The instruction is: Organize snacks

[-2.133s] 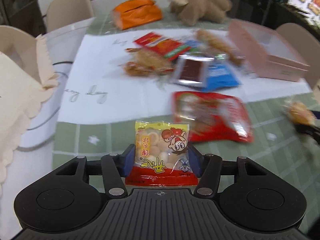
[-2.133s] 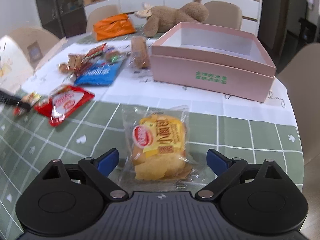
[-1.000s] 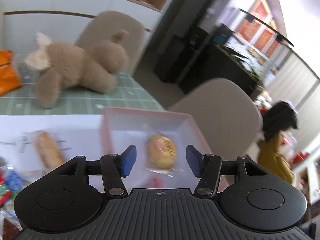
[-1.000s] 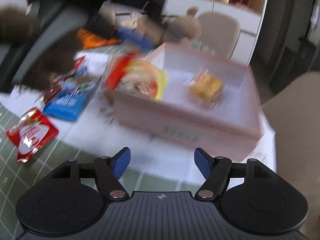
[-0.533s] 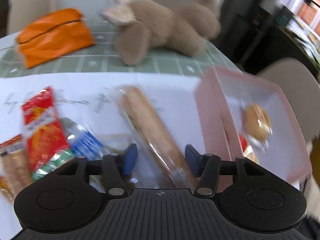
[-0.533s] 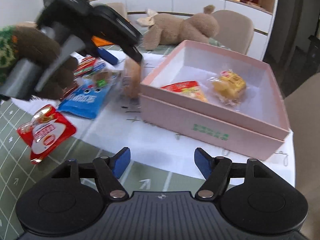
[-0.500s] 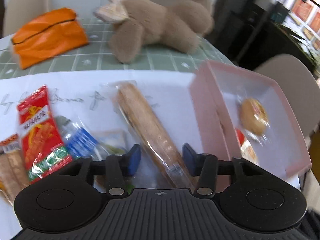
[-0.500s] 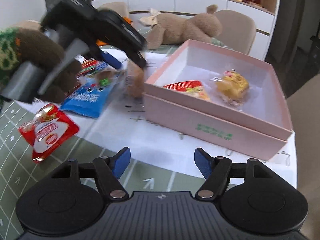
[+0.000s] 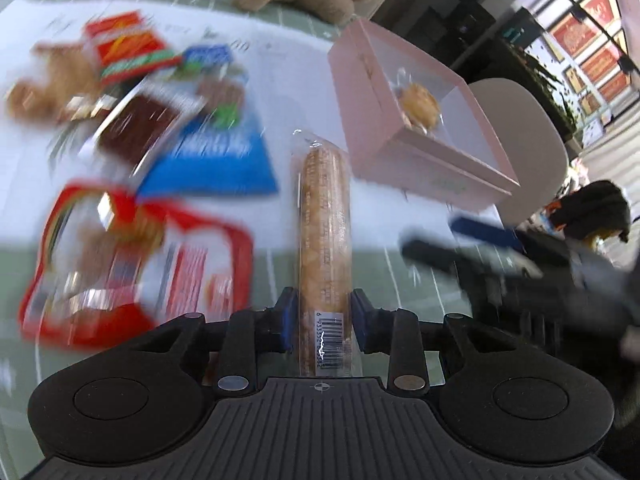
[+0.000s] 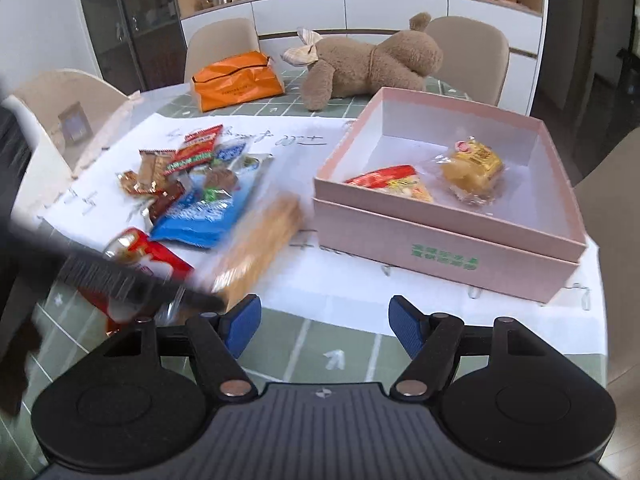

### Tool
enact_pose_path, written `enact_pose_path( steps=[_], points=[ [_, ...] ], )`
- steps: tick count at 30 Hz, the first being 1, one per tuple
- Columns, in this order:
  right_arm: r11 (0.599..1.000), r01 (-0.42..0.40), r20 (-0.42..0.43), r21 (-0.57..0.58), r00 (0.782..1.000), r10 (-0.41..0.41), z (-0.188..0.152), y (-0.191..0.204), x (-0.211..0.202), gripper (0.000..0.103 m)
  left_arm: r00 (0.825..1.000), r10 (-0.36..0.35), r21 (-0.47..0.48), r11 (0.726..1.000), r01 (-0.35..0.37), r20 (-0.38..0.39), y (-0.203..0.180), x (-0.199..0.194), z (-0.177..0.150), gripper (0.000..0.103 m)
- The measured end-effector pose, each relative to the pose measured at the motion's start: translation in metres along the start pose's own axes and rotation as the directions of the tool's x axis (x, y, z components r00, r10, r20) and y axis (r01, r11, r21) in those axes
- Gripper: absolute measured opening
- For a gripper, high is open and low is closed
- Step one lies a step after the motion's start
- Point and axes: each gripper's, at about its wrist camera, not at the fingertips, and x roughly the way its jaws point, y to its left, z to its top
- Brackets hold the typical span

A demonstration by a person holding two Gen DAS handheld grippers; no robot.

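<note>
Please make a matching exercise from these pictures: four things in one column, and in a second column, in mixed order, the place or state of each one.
Things:
1. long biscuit pack
2. yellow cake packet
3. plush bear
4. right gripper

Places or states:
A. lying on the green cloth behind the pink box
B. between the closing blue pads of the left gripper
C. open, with nothing between the pads
D. inside the pink box

Pairs: 1-B, 2-D, 3-A, 4-C
</note>
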Motion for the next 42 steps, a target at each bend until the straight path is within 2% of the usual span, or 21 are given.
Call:
enact_pose_path(
  steps=[5, 8, 11, 14, 15, 16, 20, 25, 27, 30, 33, 36, 38, 42],
  points=[
    [0.996, -0.084, 0.041, -0.030, 0.996, 0.085, 0.028, 0.027, 0.013, 0.071, 0.998, 0.000, -0.042, 0.999, 0.002, 0.055, 0.011, -0.036, -0.028, 0.035],
    [0.991, -0.095, 0.066, -0.094, 0.993, 0.101, 0.051, 0.054, 0.035, 0.071, 0.994, 0.038, -0.049, 0.998, -0.033, 0.106, 0.016, -0.056, -0.030, 0.035],
    [0.990, -0.094, 0.056, -0.110, 0.993, 0.100, 0.073, 0.074, 0.070, 0.068, 0.987, 0.075, -0.063, 0.996, -0.067, 0.140, 0.023, -0.070, -0.030, 0.035],
    [0.989, -0.065, 0.030, -0.130, 0.997, 0.070, 0.089, 0.089, 0.108, 0.054, 0.981, 0.093, -0.061, 0.995, -0.084, 0.170, 0.028, -0.081, -0.025, 0.035],
    [0.988, -0.073, -0.006, -0.135, 0.997, 0.072, 0.091, 0.093, 0.119, 0.039, 0.979, 0.097, -0.051, 0.995, -0.089, 0.182, 0.029, -0.085, -0.025, 0.035],
    [0.987, -0.091, -0.043, -0.130, 0.995, 0.086, 0.093, 0.095, 0.125, 0.035, 0.974, 0.102, -0.035, 0.995, -0.097, 0.201, 0.030, -0.088, -0.023, 0.035],
    [0.980, -0.130, -0.041, -0.152, 0.991, 0.125, 0.082, 0.092, 0.100, 0.035, 0.964, 0.105, -0.004, 0.994, -0.107, 0.244, 0.040, -0.086, -0.002, 0.035],
    [0.977, -0.157, -0.071, -0.143, 0.986, 0.148, 0.041, 0.063, 0.038, 0.035, 0.950, 0.149, 0.050, 0.984, -0.169, 0.273, 0.062, -0.061, 0.047, 0.035],
    [0.982, -0.128, -0.074, -0.136, 0.990, 0.119, 0.021, 0.049, 0.017, 0.035, 0.950, 0.170, 0.054, 0.980, -0.190, 0.262, 0.073, -0.048, 0.065, 0.035],
    [0.994, -0.036, -0.077, -0.103, 0.997, 0.028, -0.011, 0.023, -0.004, 0.035, 0.957, 0.175, 0.023, 0.982, -0.185, 0.232, 0.089, -0.029, 0.087, 0.035],
    [0.998, 0.034, -0.056, -0.047, 0.998, -0.037, -0.035, 0.000, -0.017, 0.038, 0.964, 0.171, 0.024, 0.984, -0.179, 0.205, 0.098, -0.014, 0.094, 0.035],
    [0.997, 0.077, -0.055, -0.017, 0.995, -0.078, -0.052, -0.010, -0.019, 0.063, 0.969, 0.146, 0.035, 0.987, -0.156, 0.198, 0.098, -0.015, 0.089, 0.035],
    [0.994, 0.107, -0.054, -0.011, 0.993, -0.107, -0.061, -0.012, -0.016, 0.066, 0.977, 0.126, 0.055, 0.989, -0.137, 0.172, 0.092, -0.018, 0.080, 0.036],
    [0.991, 0.132, -0.009, -0.001, 0.991, -0.132, -0.068, -0.009, -0.012, 0.079, 0.986, 0.104, 0.102, 0.988, -0.117, 0.131, 0.072, -0.019, 0.055, 0.037]
  ],
)
